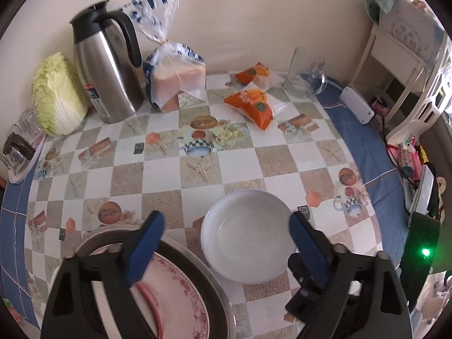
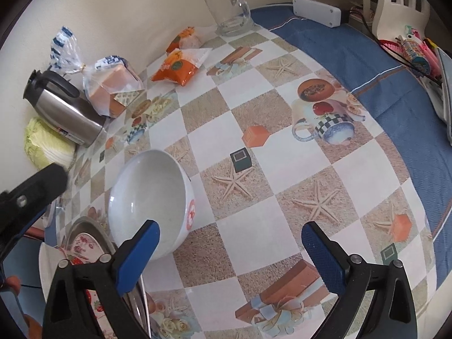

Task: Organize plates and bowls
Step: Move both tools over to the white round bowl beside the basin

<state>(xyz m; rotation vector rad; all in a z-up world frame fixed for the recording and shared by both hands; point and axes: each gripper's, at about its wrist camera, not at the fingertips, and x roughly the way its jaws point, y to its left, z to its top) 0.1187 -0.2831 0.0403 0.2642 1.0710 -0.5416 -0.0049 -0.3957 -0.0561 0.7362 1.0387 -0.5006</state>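
A white bowl (image 1: 247,236) stands upright on the checked tablecloth; in the right wrist view the bowl (image 2: 149,197) shows a red mark on its side. Left of it a plate with a red flower pattern (image 1: 172,293) lies inside a steel dish (image 1: 217,291); both show in the right wrist view, the plate (image 2: 83,243) and the dish (image 2: 82,223). My left gripper (image 1: 226,247) is open, above the bowl's near rim and the dish. My right gripper (image 2: 230,250) is open and empty, just right of the bowl.
At the back stand a steel thermos jug (image 1: 107,67), a cabbage (image 1: 58,96), bagged bread (image 1: 176,82), two orange snack packets (image 1: 251,104), and a glass mug (image 1: 306,73). A white power strip (image 1: 357,106) lies on the blue table border. A white chair (image 1: 418,113) stands right.
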